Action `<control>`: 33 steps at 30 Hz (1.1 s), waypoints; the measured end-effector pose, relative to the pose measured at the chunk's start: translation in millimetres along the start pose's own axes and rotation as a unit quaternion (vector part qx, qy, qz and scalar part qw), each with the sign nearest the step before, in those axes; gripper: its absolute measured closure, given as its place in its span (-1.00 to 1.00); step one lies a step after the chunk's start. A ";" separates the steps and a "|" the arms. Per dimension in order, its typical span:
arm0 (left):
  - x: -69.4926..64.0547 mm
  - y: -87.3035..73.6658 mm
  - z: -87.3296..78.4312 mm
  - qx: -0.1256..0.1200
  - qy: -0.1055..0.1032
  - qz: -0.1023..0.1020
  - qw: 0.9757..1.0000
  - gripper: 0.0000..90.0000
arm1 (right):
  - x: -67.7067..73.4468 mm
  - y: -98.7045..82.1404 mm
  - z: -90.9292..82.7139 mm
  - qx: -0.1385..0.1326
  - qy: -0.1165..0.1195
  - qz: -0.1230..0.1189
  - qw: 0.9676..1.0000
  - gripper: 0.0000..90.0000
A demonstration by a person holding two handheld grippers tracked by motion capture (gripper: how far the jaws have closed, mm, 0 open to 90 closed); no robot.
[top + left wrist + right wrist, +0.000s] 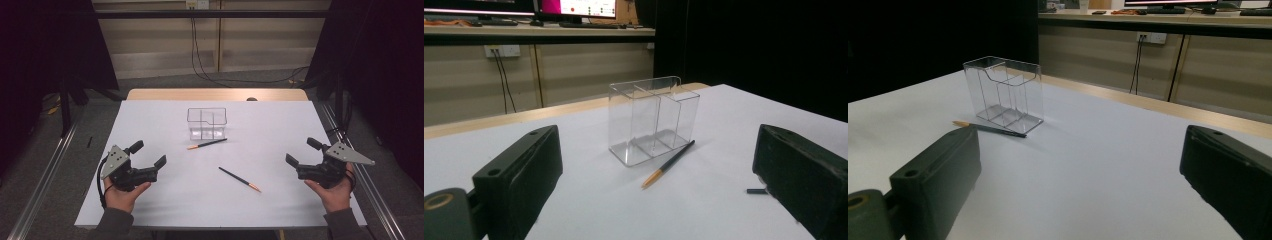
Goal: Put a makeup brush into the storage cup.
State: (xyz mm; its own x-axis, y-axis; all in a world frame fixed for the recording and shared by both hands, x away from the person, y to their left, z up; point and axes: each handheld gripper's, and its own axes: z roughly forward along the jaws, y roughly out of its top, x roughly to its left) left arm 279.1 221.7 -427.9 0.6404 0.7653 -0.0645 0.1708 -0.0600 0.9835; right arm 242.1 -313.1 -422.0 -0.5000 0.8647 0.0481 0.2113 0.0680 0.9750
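Two dark pencils with orange tips lie on the white table [150, 210]: one pencil [206, 144] touches the front of the clear divided holder [207, 123], the other pencil [239, 179] lies apart, nearer the person. Left gripper [150, 155] and right gripper [303, 152] rest near opposite side edges, jaws spread wide, holding nothing. Bare tabletop stretches between them.

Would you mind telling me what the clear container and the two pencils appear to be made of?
The container looks like clear, glossy rigid plastic, possibly acrylic: the table shows through its walls and its edges catch light. The two pencils are dark, smooth shafts with orange-tan ends; probably painted wood, though plastic cannot be ruled out.
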 end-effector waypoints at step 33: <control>5.3 -1.0 22.0 0.024 -0.013 -0.015 0.999 -0.85 | -3.4 -1.6 8.6 0.004 0.013 0.004 1.000 -0.93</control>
State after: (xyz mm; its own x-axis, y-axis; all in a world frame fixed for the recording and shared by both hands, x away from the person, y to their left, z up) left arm 298.8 211.7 -432.9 0.6541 0.7498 -0.0995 0.2264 -0.0686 0.9716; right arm 250.6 -311.8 -425.5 -0.5197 0.8522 0.0610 0.2226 0.0661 0.9727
